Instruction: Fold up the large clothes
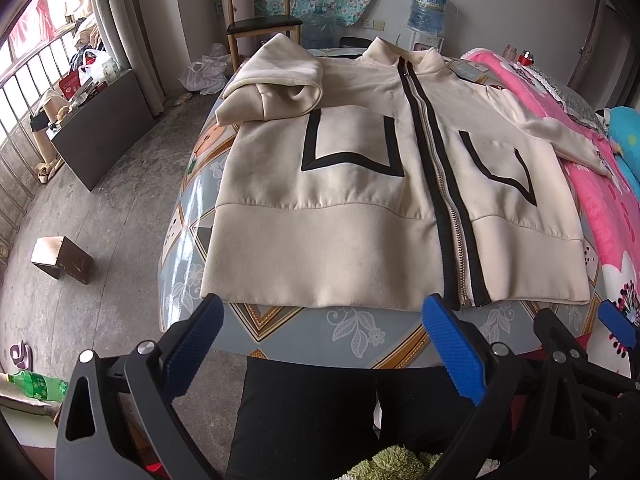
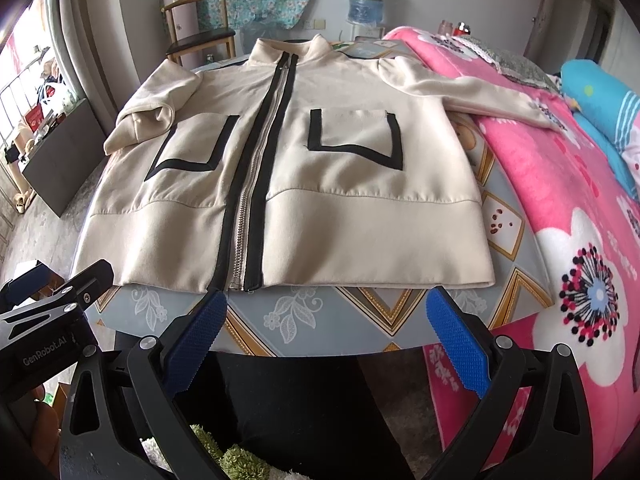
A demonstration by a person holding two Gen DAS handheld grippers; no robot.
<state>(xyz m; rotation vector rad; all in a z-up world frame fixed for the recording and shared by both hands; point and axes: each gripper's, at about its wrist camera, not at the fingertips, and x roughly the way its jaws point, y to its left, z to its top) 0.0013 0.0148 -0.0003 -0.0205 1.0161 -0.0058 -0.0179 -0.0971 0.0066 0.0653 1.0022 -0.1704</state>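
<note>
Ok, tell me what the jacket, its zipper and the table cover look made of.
Jacket: soft matte cream knit, probably fleece or jersey; it drapes and wrinkles. Zipper: silvery teeth, likely metal. Table cover: glossy printed plastic or oilcloth, judging by window glare.

We see a cream fleece jacket (image 1: pixel 352 216) with black zip trim and black-edged pockets, lying face up, zipped, hem nearest us. One sleeve (image 1: pixel 276 88) is folded in over the chest; the other sleeve (image 2: pixel 480 92) stretches outward flat.

Wooden chair (image 1: pixel 256 20), water jug (image 1: pixel 429 8) behind; pink blanket (image 2: pixel 560 208) beside patterned table (image 2: pixel 304 316).
</note>
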